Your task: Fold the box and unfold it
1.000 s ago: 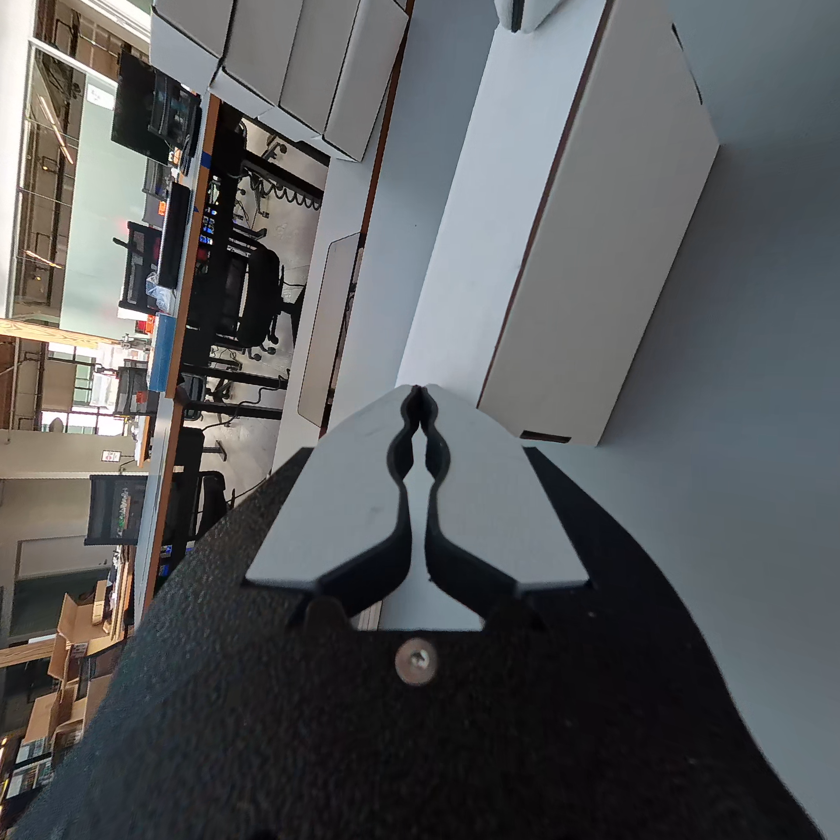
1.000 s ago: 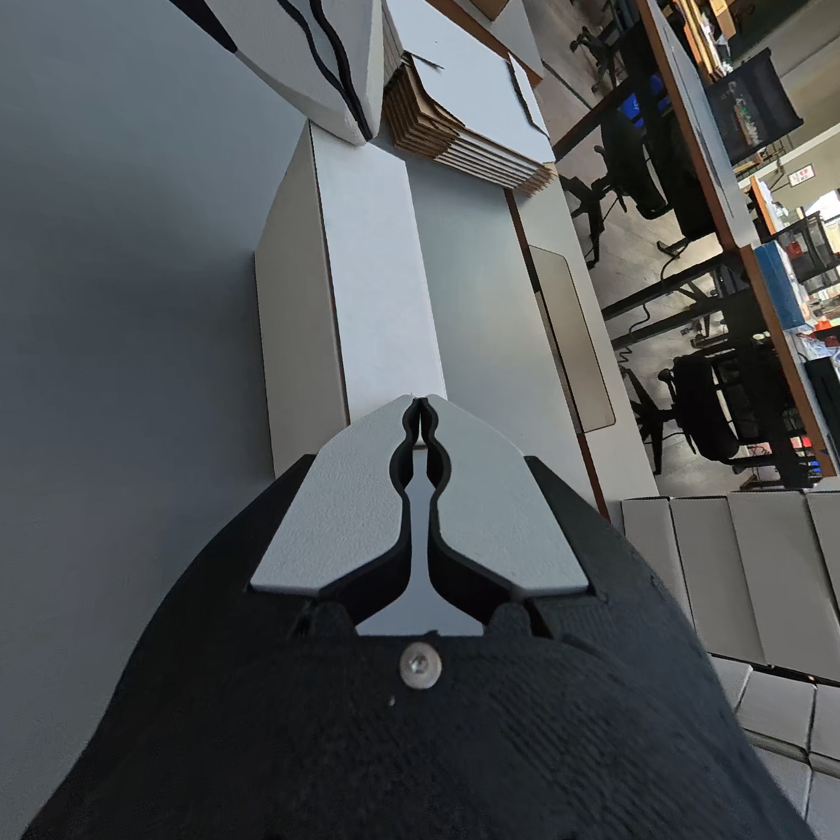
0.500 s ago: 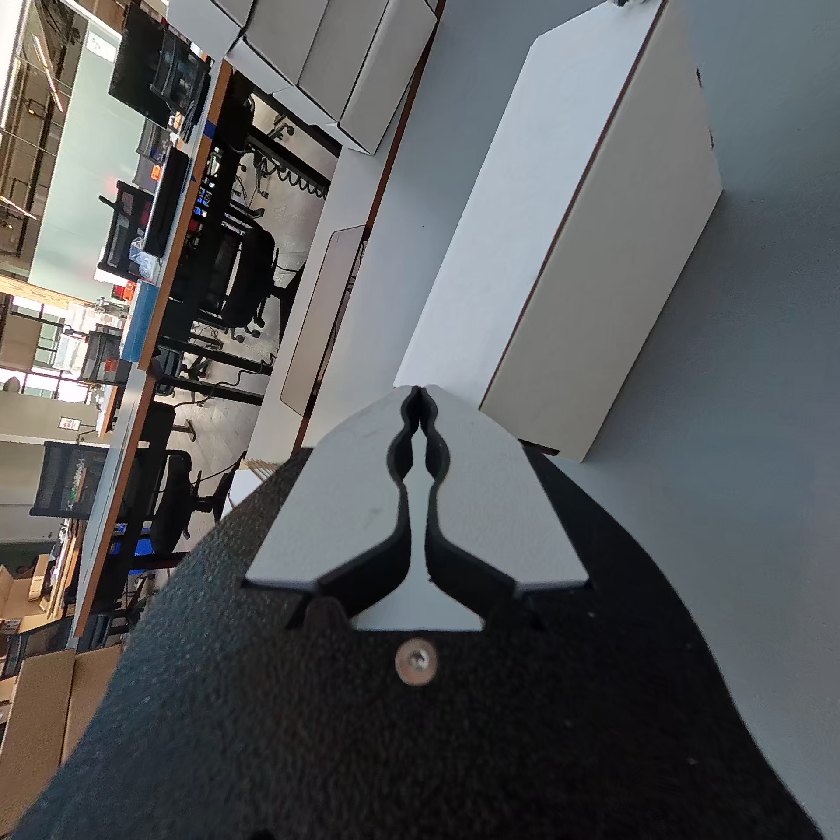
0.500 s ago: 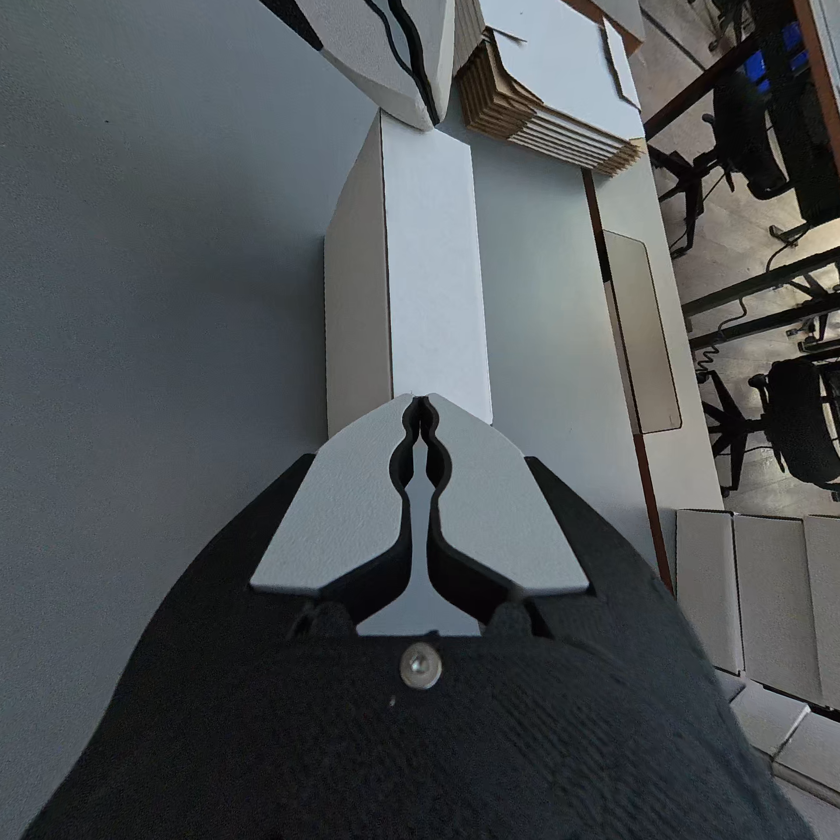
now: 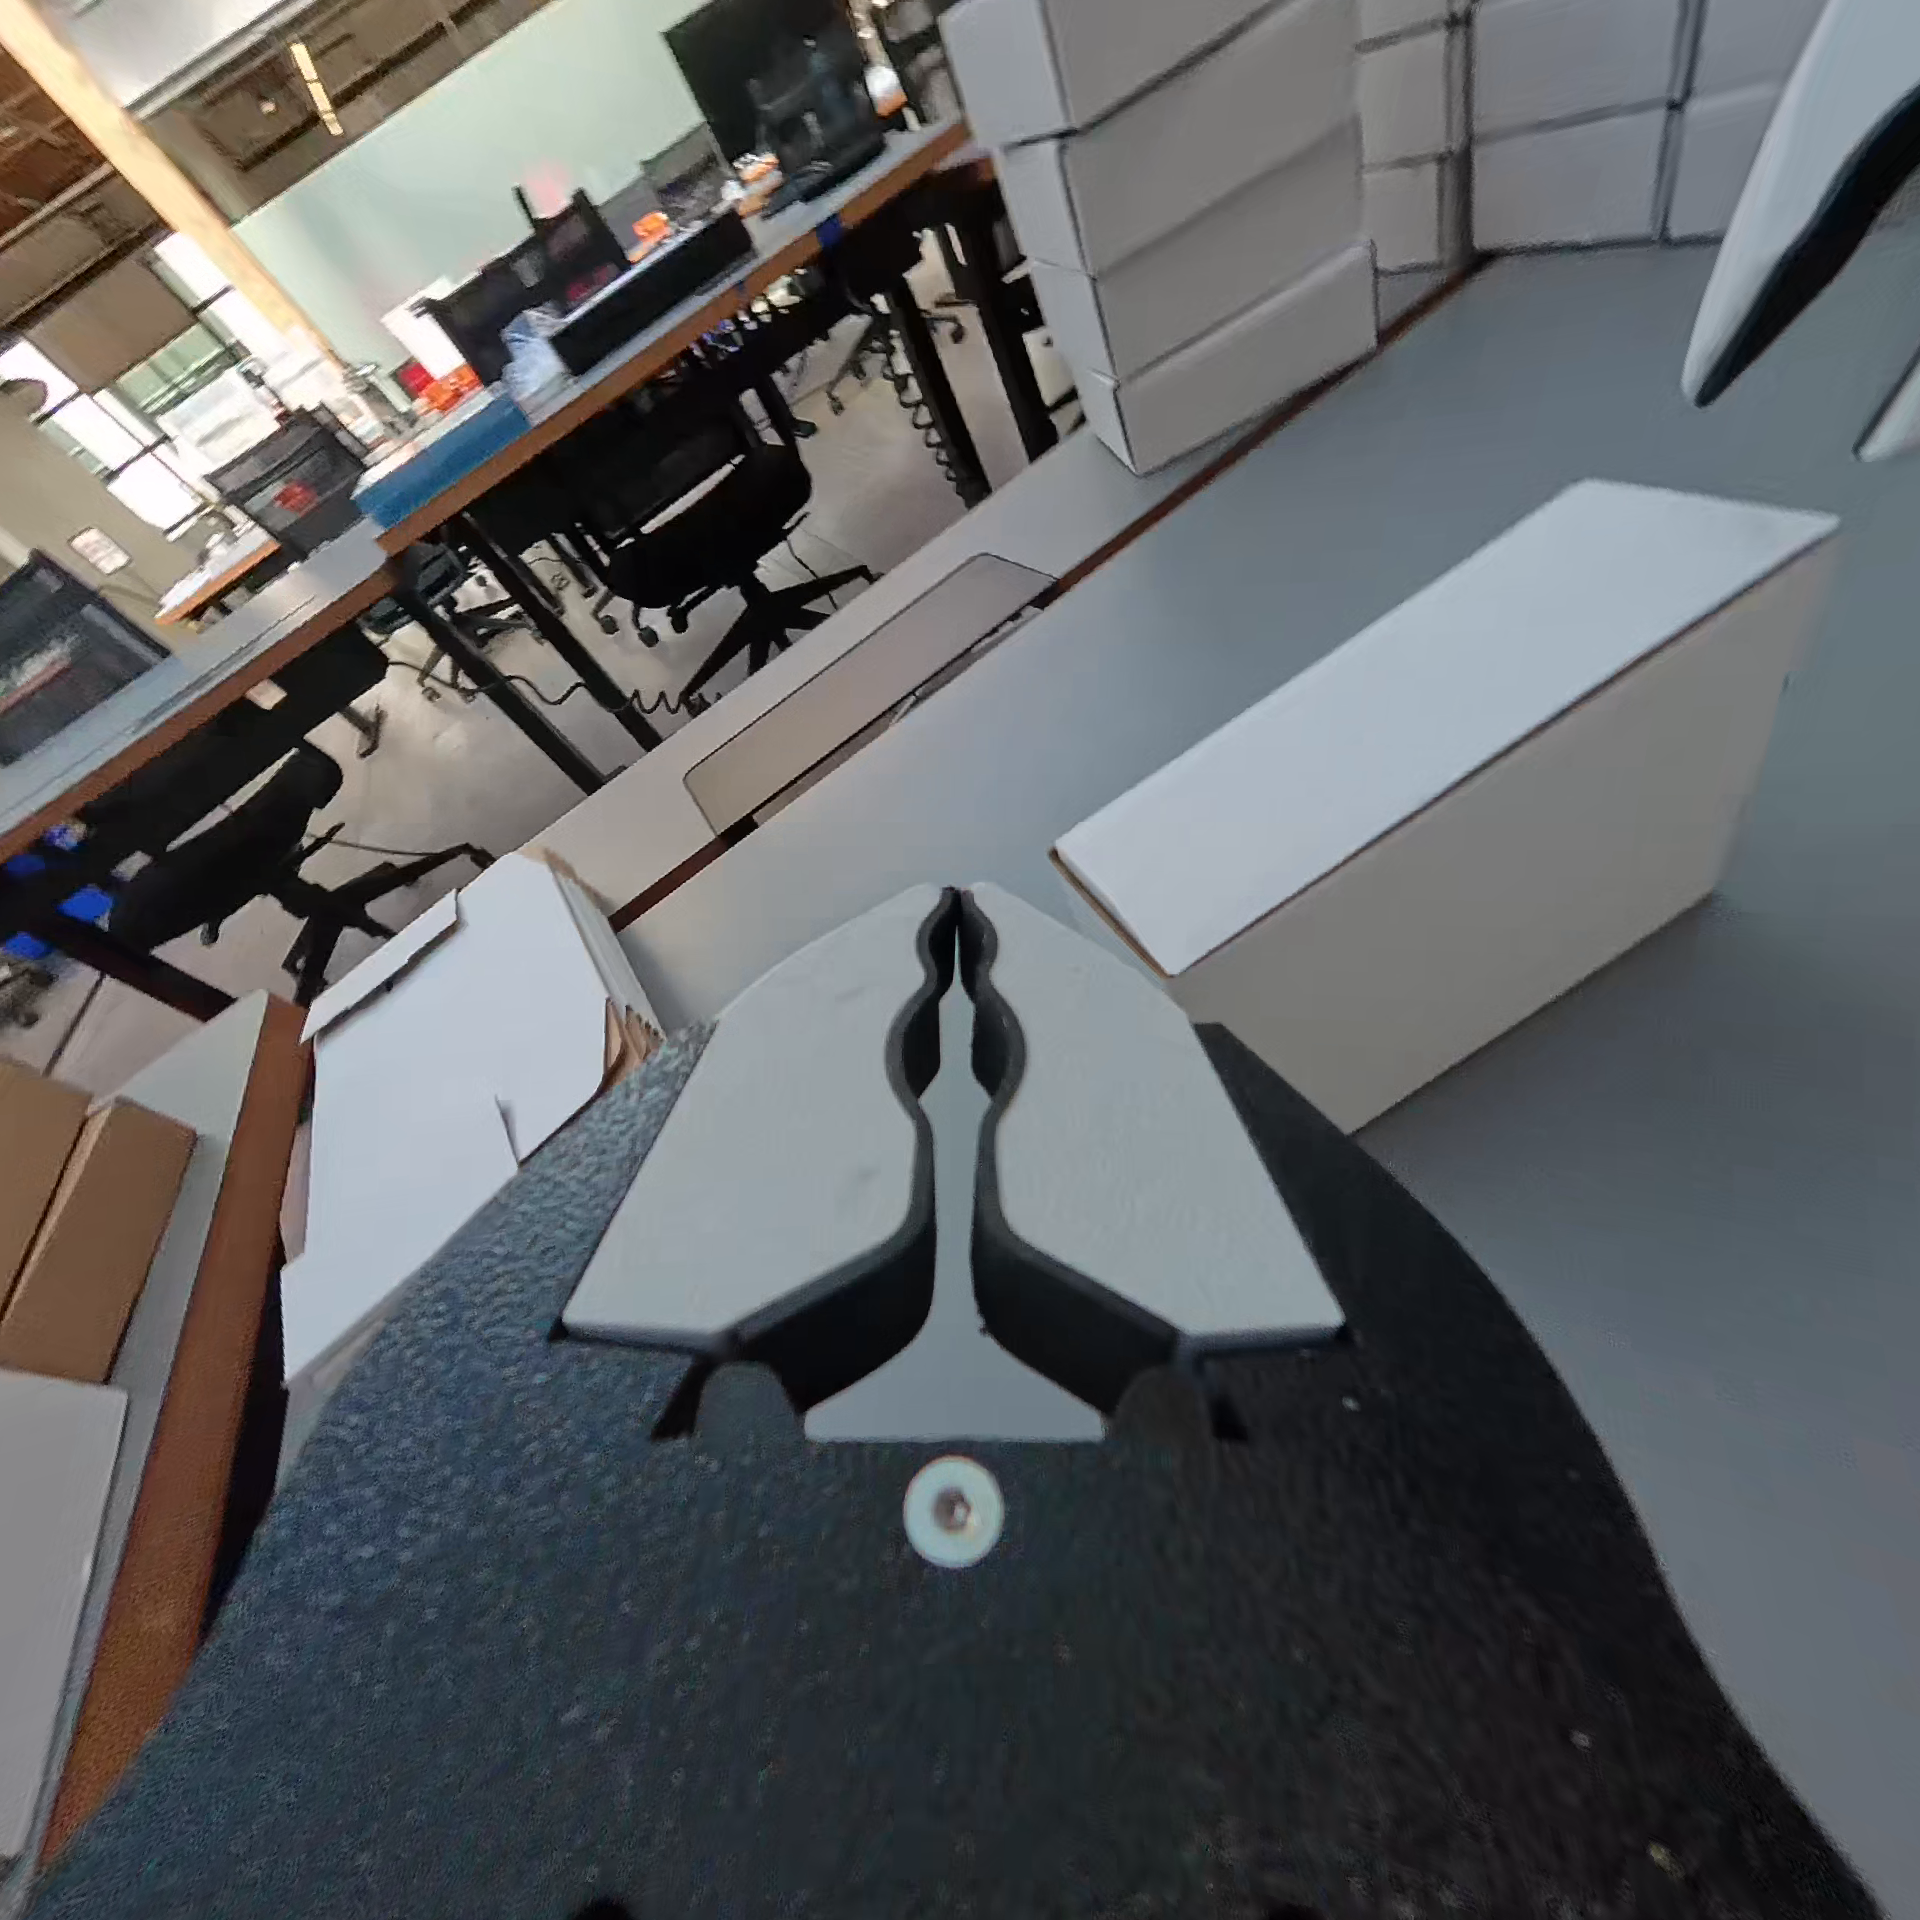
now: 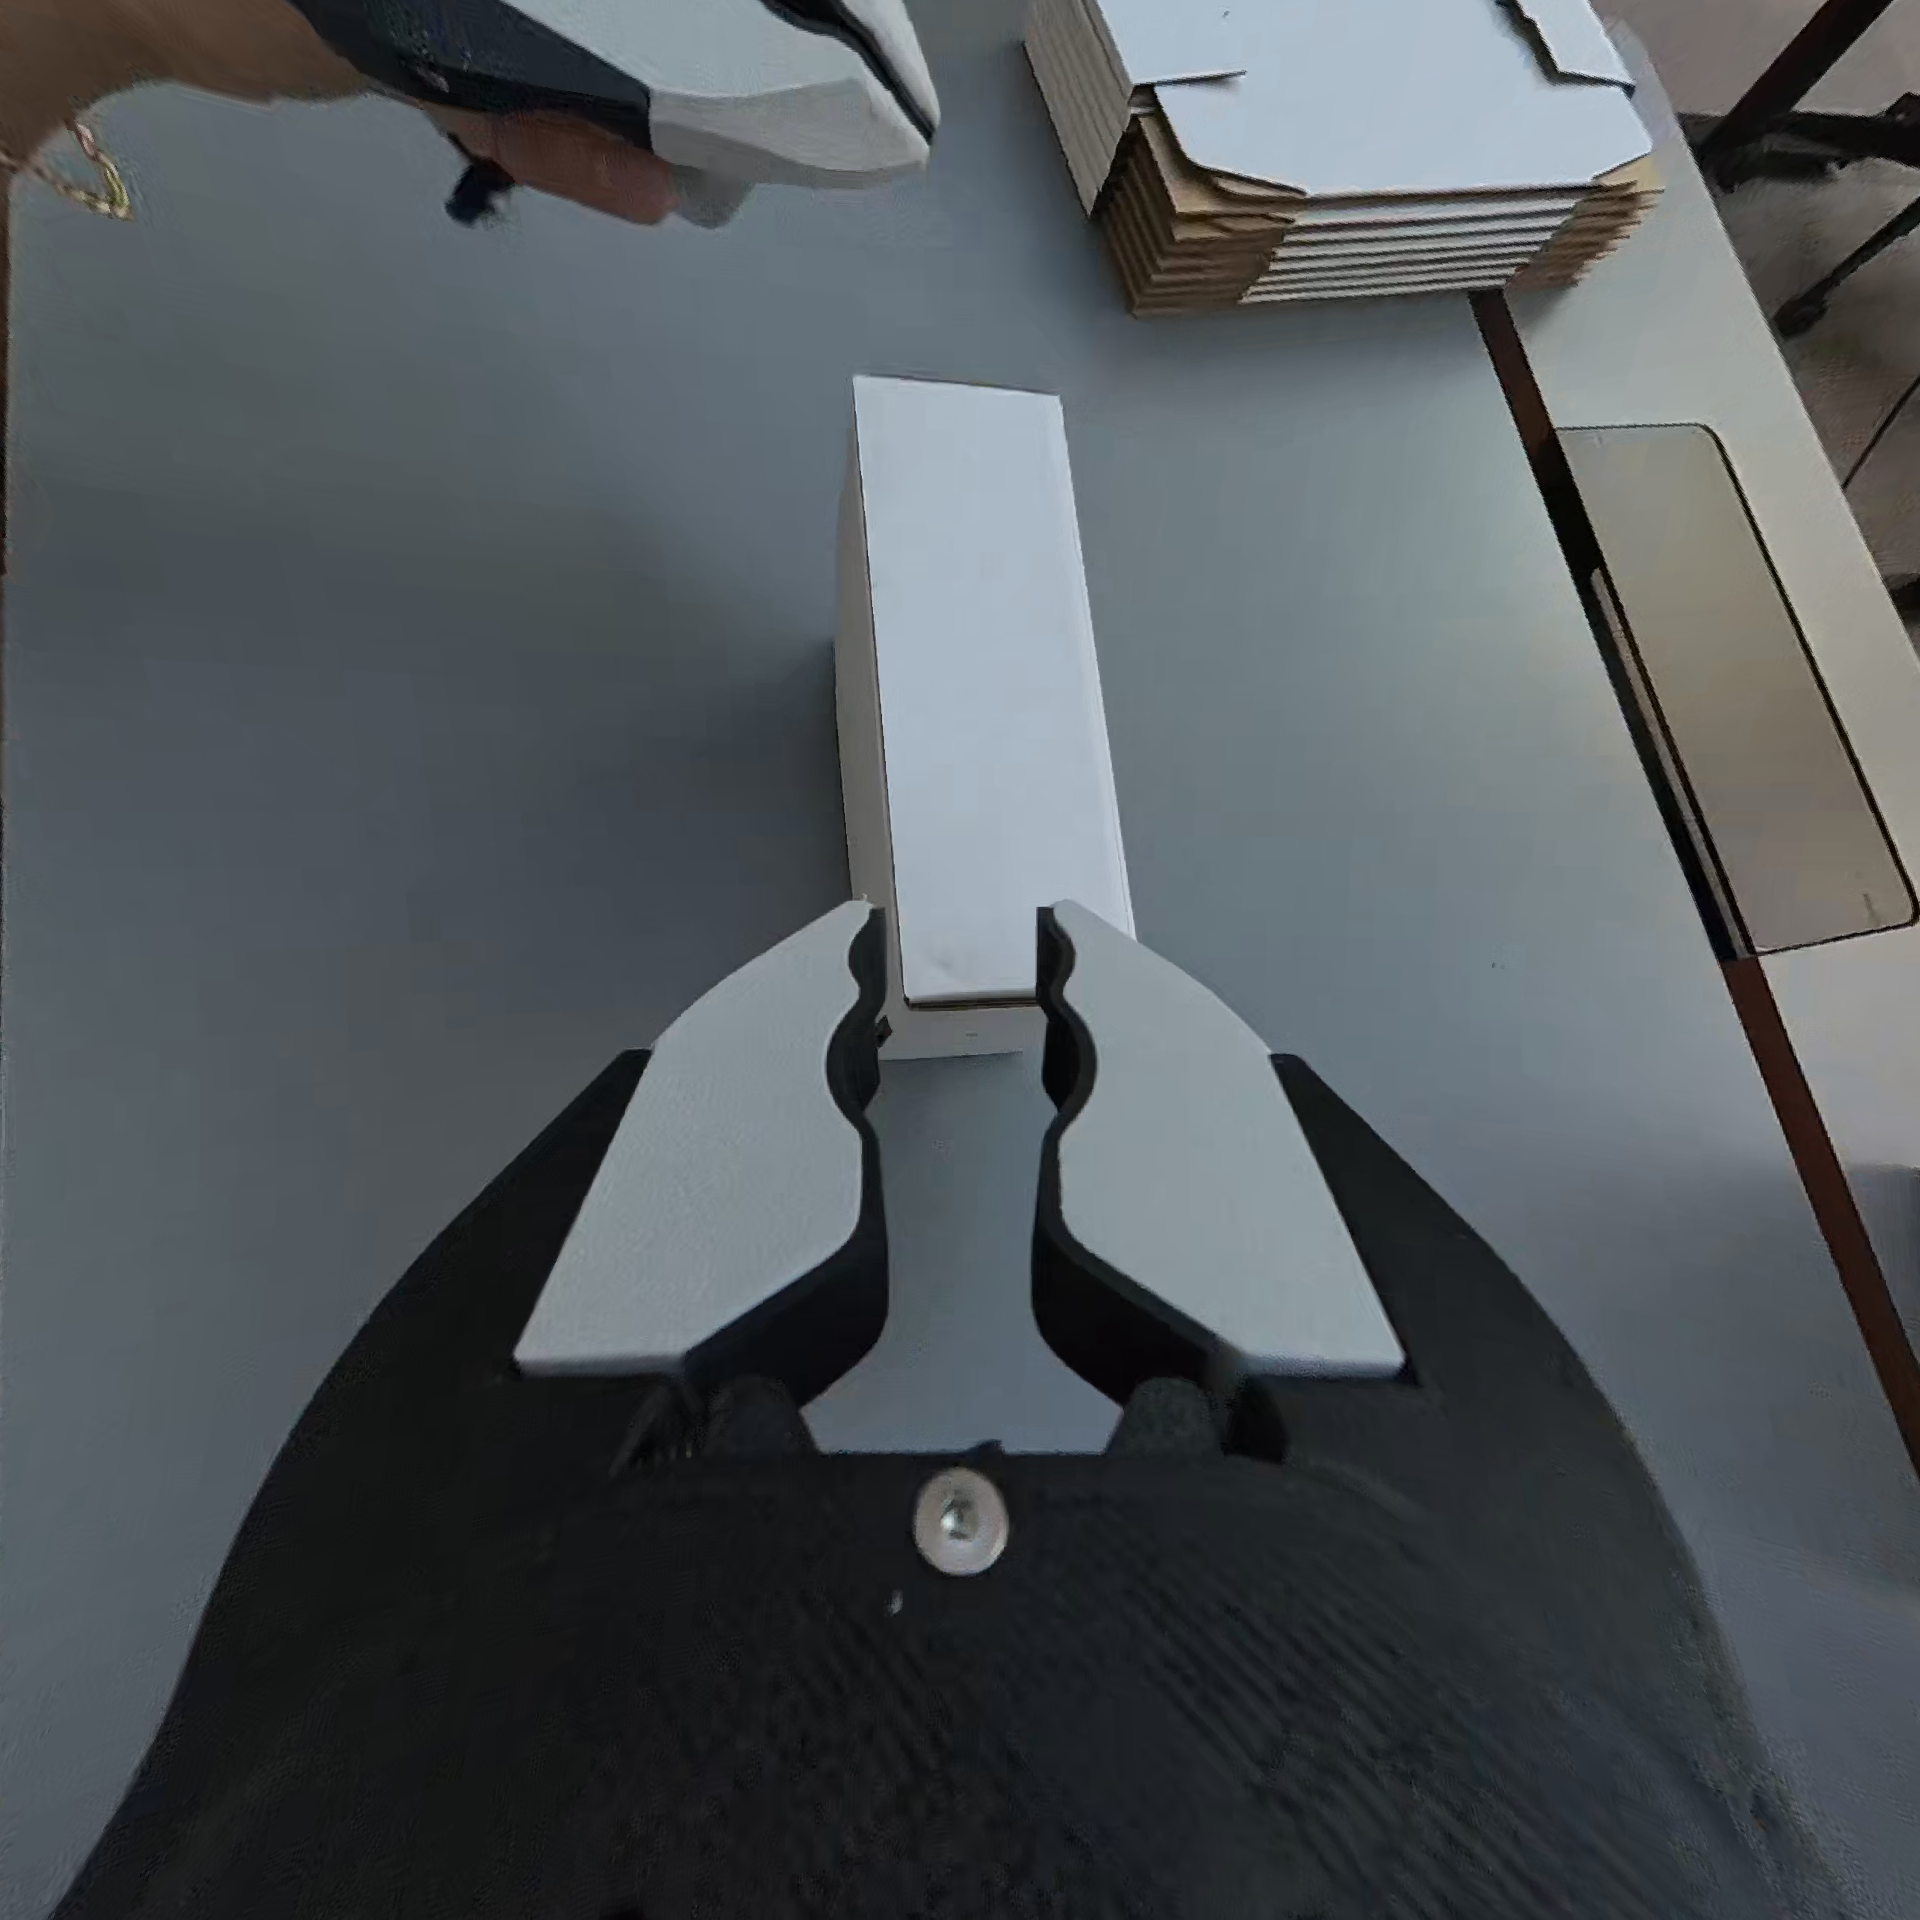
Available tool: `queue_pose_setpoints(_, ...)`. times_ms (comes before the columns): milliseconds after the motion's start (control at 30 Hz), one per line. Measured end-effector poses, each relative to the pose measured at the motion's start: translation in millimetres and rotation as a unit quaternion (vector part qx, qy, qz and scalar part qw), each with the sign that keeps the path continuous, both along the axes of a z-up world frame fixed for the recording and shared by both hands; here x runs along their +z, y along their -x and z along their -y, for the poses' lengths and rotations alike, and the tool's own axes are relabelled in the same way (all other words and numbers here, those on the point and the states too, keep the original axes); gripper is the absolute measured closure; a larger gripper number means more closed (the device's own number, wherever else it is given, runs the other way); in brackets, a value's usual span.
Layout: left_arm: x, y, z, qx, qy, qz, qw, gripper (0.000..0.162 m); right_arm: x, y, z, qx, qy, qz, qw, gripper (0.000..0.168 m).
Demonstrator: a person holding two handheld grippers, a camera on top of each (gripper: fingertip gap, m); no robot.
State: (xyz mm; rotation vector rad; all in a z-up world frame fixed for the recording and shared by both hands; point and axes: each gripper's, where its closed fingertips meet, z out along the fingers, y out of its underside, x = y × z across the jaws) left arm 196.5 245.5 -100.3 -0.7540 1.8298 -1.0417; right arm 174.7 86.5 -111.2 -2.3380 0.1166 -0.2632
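A closed, long white cardboard box point(image 6: 987, 675) lies on the grey table point(image 6: 416, 727); it also shows in the left wrist view point(image 5: 1455, 748). My right gripper point(image 6: 958, 920) is open, its fingertips point(image 6: 831, 966) over the box's near end, one on each side of it. My left gripper point(image 5: 956, 914) is shut and empty, off the box's far end, up and to the side. In the right wrist view the left gripper point(image 6: 790, 94) shows at the top left, held by a hand. The right gripper's fingers point(image 5: 1818, 208) show at the top right of the left wrist view.
A stack of flat, unfolded cardboard blanks point(image 6: 1351, 156) lies beyond the box near the table's edge, also seen in the left wrist view point(image 5: 447, 1039). Several folded white boxes point(image 5: 1195, 208) are stacked at the back. The table's edge point(image 6: 1621, 623) runs along the right.
My right gripper has opened and now straddles the box's near end. My left gripper has come off the box's far end and swung away. Both views have turned.
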Motion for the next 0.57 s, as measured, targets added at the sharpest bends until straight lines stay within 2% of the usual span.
queue_pose_setpoints(33,7.5,5.4,-8.7,0.03,0.048,0.005,0.998,0.162,8.2,-0.3,-2.7,-0.002,-0.011,-0.019,1.0,0.129)
queue_pose_setpoints(100,16.1,19.4,-12.1,0.039,0.118,0.004,0.992,0.145,16.5,2.1,-11.8,0.015,-0.001,-0.059,0.998,0.111)
queue_pose_setpoints(200,17.8,36.5,-3.2,0.026,0.185,-0.021,0.982,0.119,9.9,-5.8,-31.1,0.031,0.06,-0.096,0.993,0.099)
queue_pose_setpoints(300,11.7,43.4,4.3,0.018,0.2,-0.049,0.978,0.099,-6.9,-7.8,-49.9,0.049,0.126,-0.132,0.982,0.097)
queue_pose_setpoints(467,-1.8,46.7,-1.7,0.036,0.171,-0.108,0.979,0.091,-28.3,-16.8,-70.1,0.057,0.19,-0.139,0.97,0.093)
queue_pose_setpoints(567,-1.9,49.3,-4.1,0.03,0.171,-0.113,0.978,0.092,-39.2,-11.9,-70.4,0.079,0.222,-0.144,0.961,0.099)
